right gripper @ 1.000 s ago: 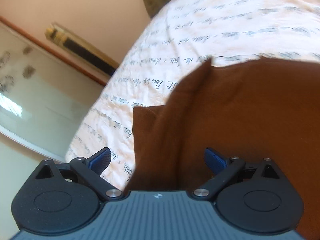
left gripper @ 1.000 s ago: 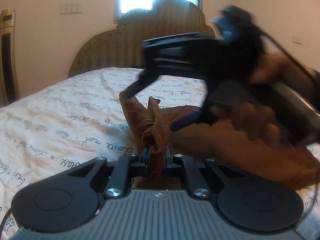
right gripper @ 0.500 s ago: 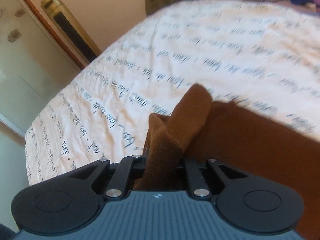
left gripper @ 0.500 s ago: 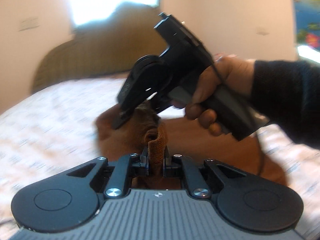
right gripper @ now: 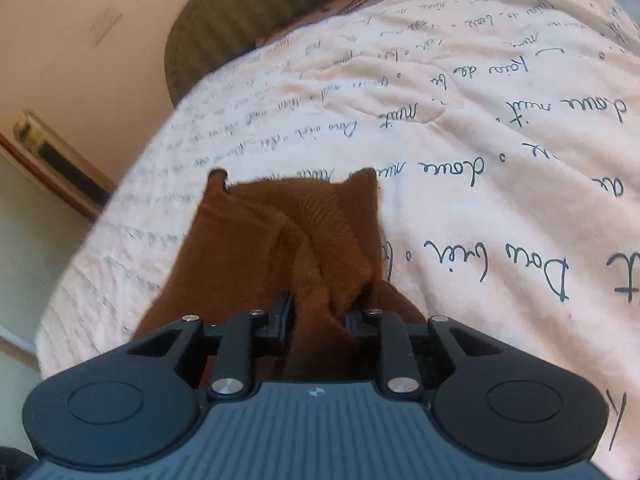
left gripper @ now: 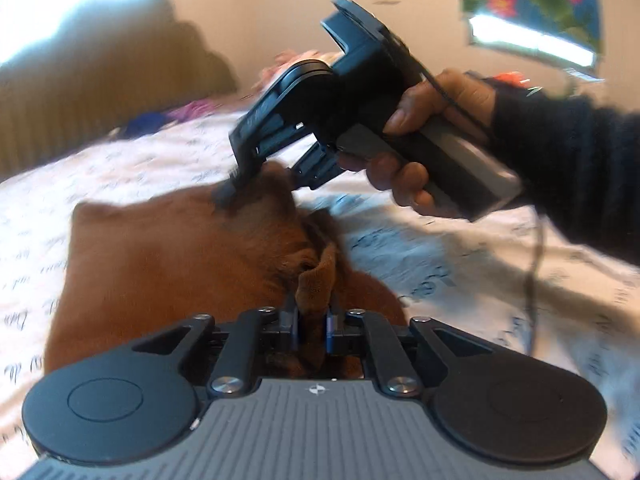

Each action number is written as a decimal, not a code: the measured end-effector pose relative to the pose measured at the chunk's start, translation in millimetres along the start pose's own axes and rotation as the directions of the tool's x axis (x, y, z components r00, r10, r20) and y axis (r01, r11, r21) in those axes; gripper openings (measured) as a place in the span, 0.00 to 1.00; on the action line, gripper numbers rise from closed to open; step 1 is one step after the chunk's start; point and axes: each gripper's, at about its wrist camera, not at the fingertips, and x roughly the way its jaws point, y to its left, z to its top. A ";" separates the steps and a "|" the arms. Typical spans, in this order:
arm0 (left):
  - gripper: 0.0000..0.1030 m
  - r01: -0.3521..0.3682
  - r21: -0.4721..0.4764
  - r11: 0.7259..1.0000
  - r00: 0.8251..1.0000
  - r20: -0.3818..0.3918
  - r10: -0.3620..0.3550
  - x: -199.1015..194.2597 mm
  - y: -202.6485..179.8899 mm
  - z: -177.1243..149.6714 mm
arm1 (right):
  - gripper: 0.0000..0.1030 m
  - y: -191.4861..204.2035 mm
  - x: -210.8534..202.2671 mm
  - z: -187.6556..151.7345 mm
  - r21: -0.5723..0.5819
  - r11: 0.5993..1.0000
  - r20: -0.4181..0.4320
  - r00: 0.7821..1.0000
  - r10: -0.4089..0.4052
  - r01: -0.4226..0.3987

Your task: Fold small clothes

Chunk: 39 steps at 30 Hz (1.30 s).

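Brown knit garment (left gripper: 168, 264) lies on the bed (left gripper: 460, 248), on a cream cover printed with script, part flat, part bunched up toward both claws.

Left claw (left gripper: 312, 320): narrow, jaws opening; a ridge of cloth stands between the pads, still pinched as far as can be seen.

Right claw (right gripper: 318, 318): a thick fold of the garment (right gripper: 288, 240) fills the gap. Jaws opening, set wider than the left. In the left view the right claw (left gripper: 228, 196) is seen from the side, tip down on the far part of the cloth, held by a hand (left gripper: 424, 136) in a dark sleeve. Blur there; contact not certain.

Step, as judged: end of a fold pass, both claws at the release point over the laid cloth.

Next calls for: open fully, back off clear without dragging the knit, check the fold lies flat, then find the next edge. Risk: fibres snagging on pads and lifting the fold.
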 end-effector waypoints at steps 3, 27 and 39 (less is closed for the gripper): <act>0.55 0.047 -0.031 0.998 0.999 0.028 -0.046 -31.0 17.5 -1.9 | 0.69 -8.2 -27.5 2.2 0.047 0.997 0.126 0.991 0.047 -0.053; 0.15 -0.311 -0.116 0.943 0.950 -0.038 0.309 -44.3 70.5 -35.1 | 0.13 67.6 -65.2 -131.8 -0.202 0.973 -0.003 0.994 -0.110 0.107; 0.22 -0.205 -0.079 0.975 0.977 -0.078 0.199 -64.1 87.3 -43.5 | 0.24 33.0 -73.1 -145.5 0.003 1.000 0.039 0.999 -0.017 0.017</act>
